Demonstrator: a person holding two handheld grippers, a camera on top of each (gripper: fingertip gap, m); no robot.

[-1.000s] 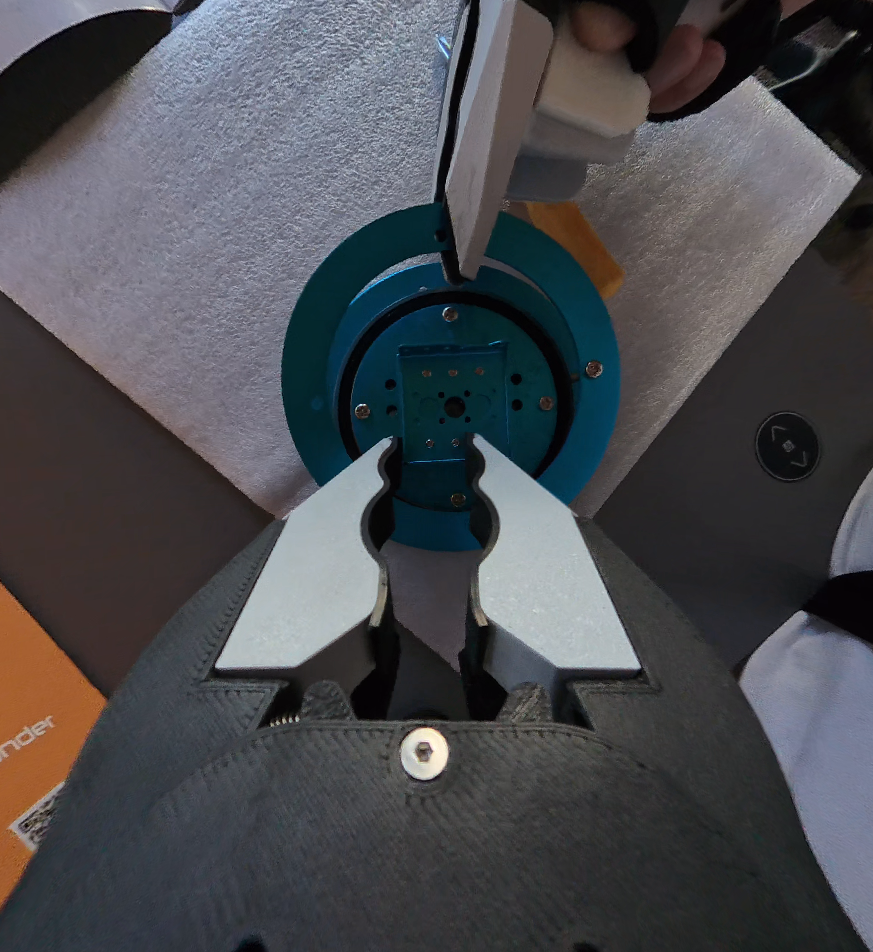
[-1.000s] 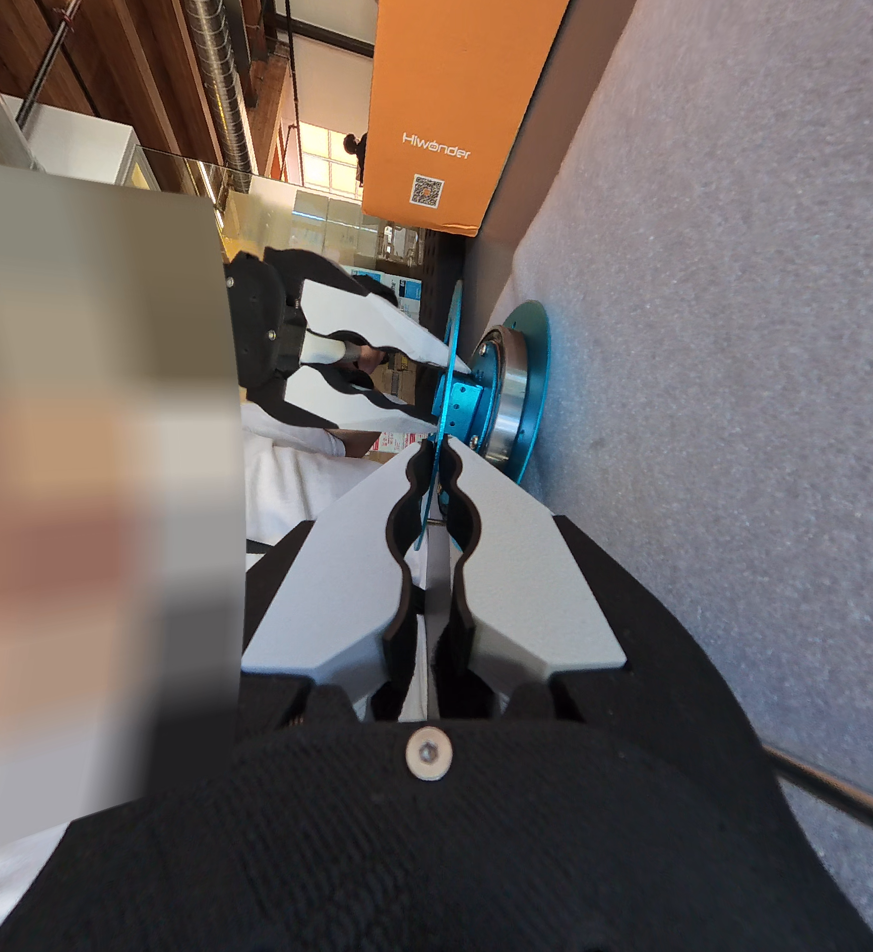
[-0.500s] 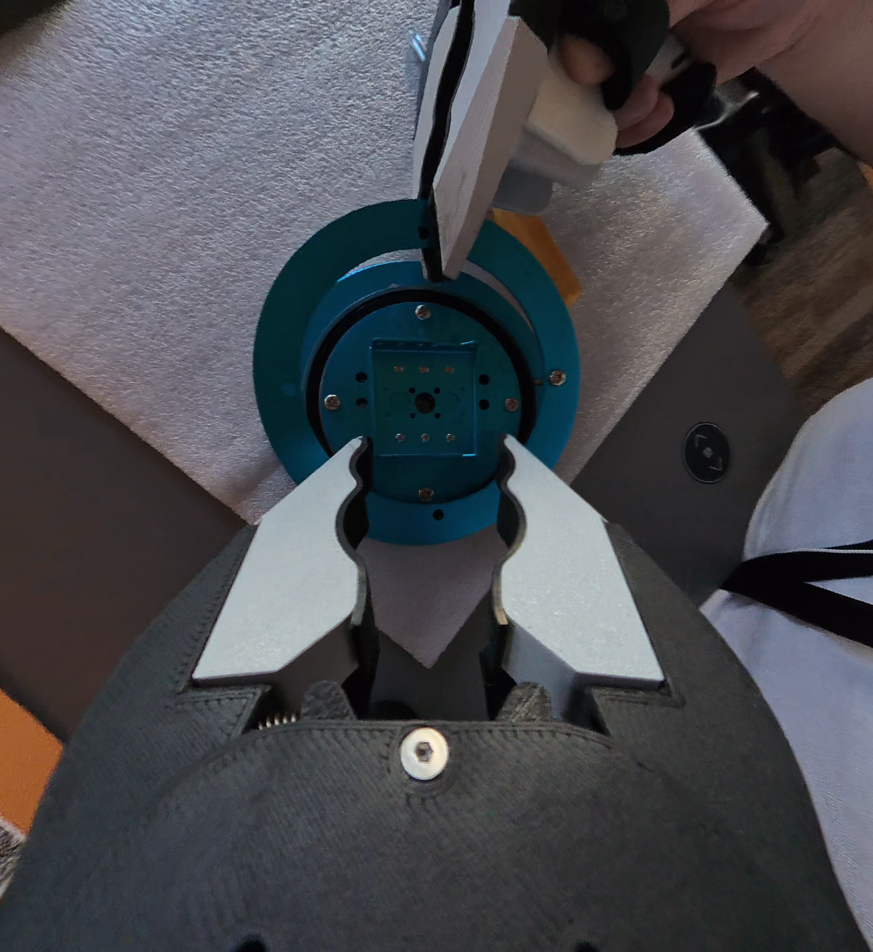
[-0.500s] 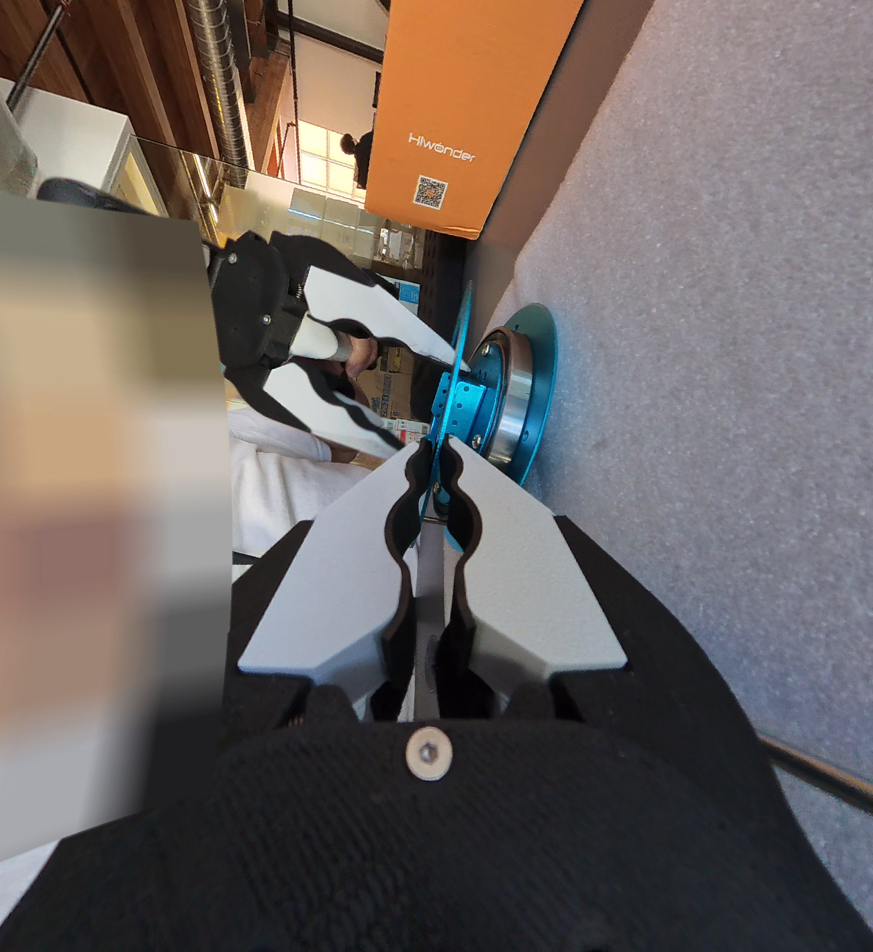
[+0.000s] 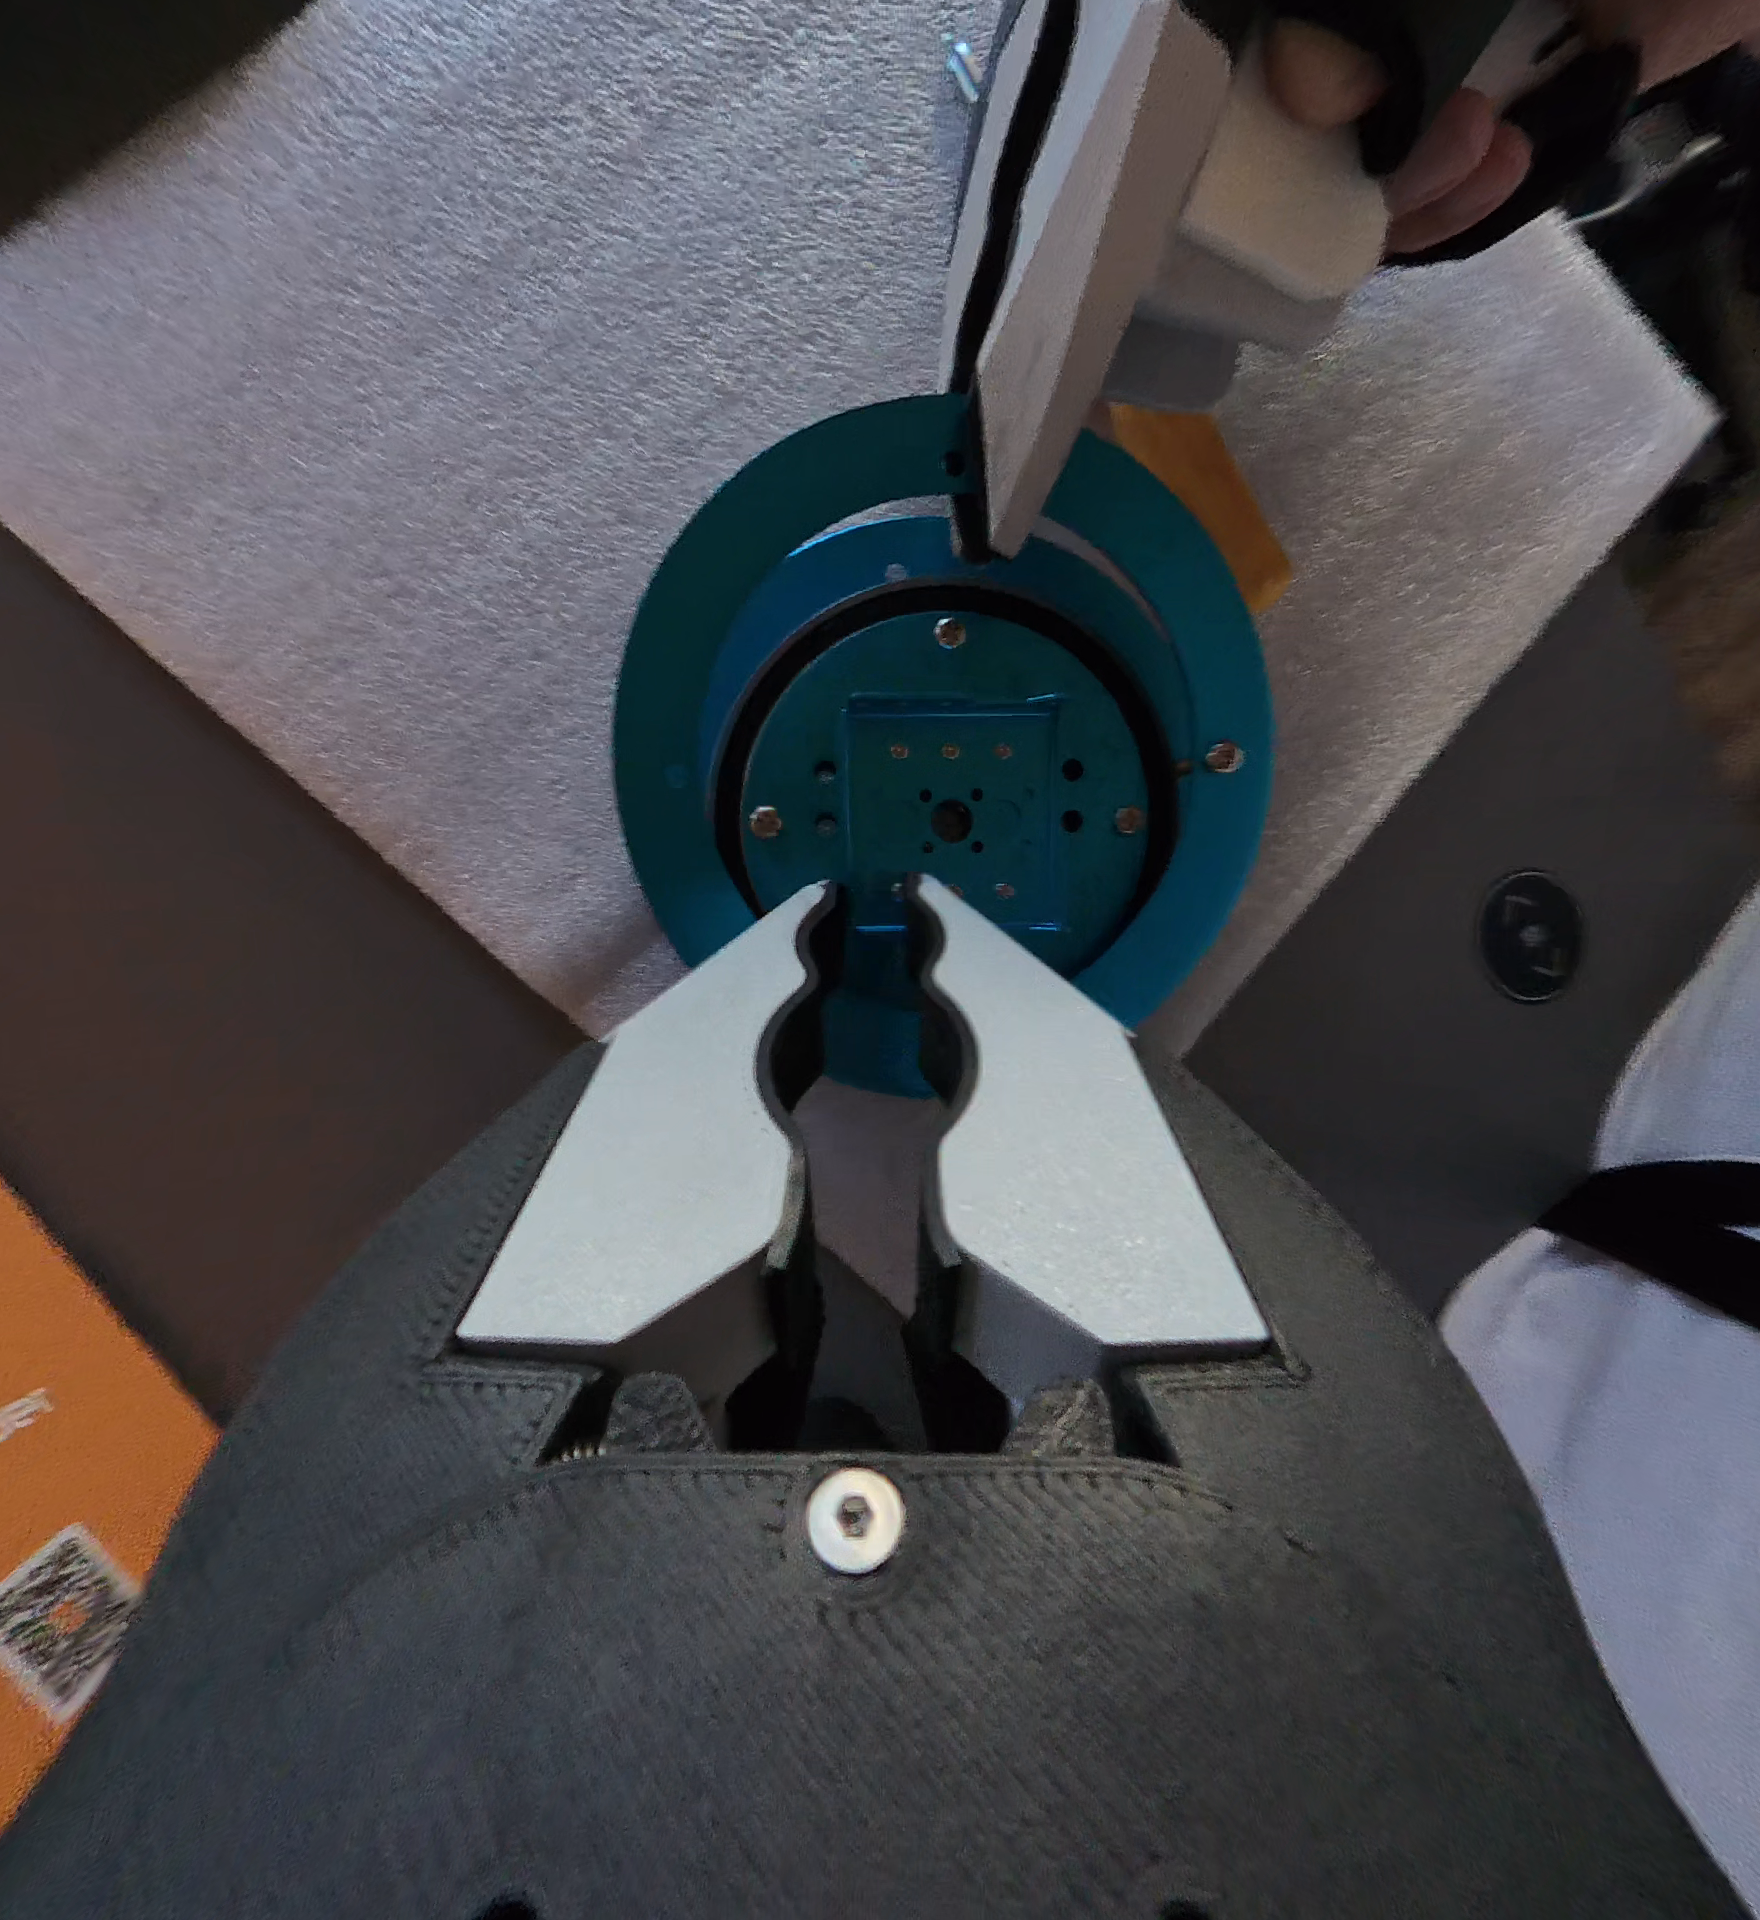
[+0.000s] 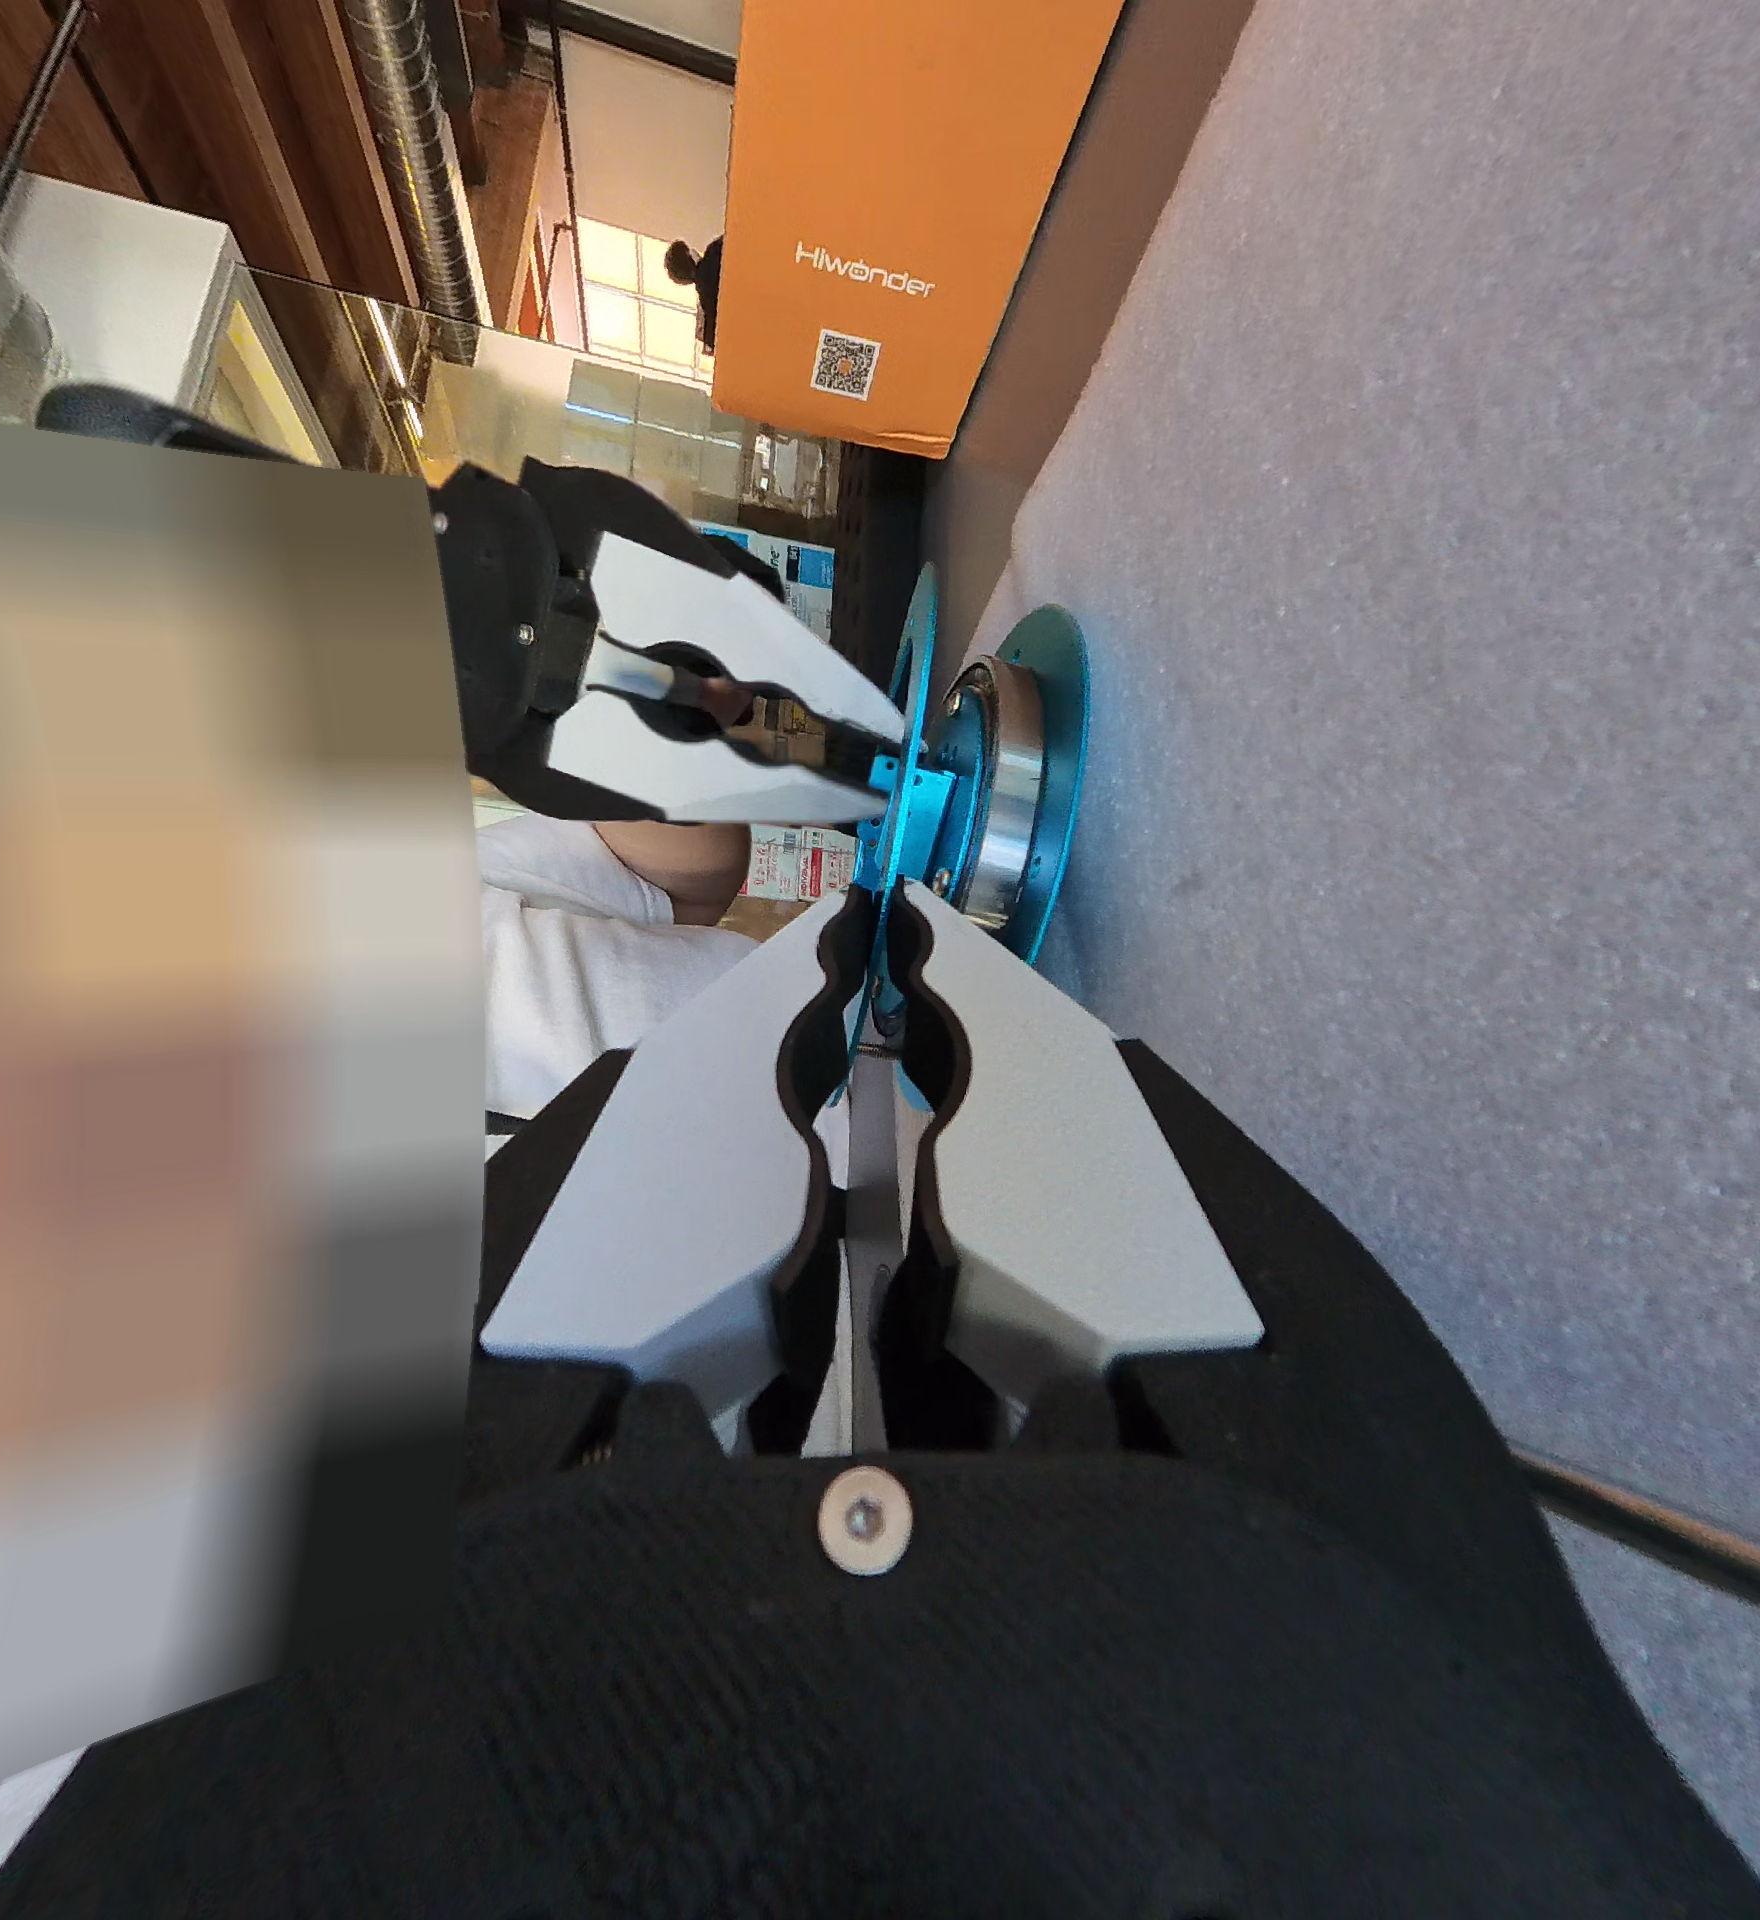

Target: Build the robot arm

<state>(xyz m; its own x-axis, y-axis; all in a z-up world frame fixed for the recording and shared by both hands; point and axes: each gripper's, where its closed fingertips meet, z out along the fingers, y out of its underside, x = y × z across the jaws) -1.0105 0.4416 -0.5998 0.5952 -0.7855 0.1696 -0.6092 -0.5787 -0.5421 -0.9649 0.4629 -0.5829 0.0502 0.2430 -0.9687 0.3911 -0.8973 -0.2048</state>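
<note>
A blue round turntable (image 5: pixel 1063 727) with a square blue bracket (image 5: pixel 949 790) on top lies on a white foam sheet (image 5: pixel 440 416). My left gripper (image 5: pixel 876 894) is shut on the near edge of the bracket. My right gripper (image 5: pixel 985 535) comes in from the far side, shut on the rim of a thin blue ring (image 5: pixel 834 468) that sits around the assembly. In the right wrist view my right gripper (image 6: pixel 886 914) pinches the ring (image 6: pixel 920 644) edge-on, held off the silver bearing (image 6: pixel 1011 790), and my left gripper (image 6: pixel 881 774) clamps the bracket (image 6: pixel 917 805).
An orange box (image 5: pixel 14 1403) lies at the near left on the dark table (image 5: pixel 128 831). A round black button (image 5: pixel 1530 935) is set in the table at right. A small orange block (image 5: pixel 1208 488) and a loose screw (image 5: pixel 962 73) lie on the foam. A person's white shirt (image 5: pixel 1686 1455) is at the right. The gap from one gripper's tips to the other's is roughly 6 centimetres.
My left gripper opened wide half a second ago and has closed again on the bracket. The right gripper has kept its hold on the ring.
</note>
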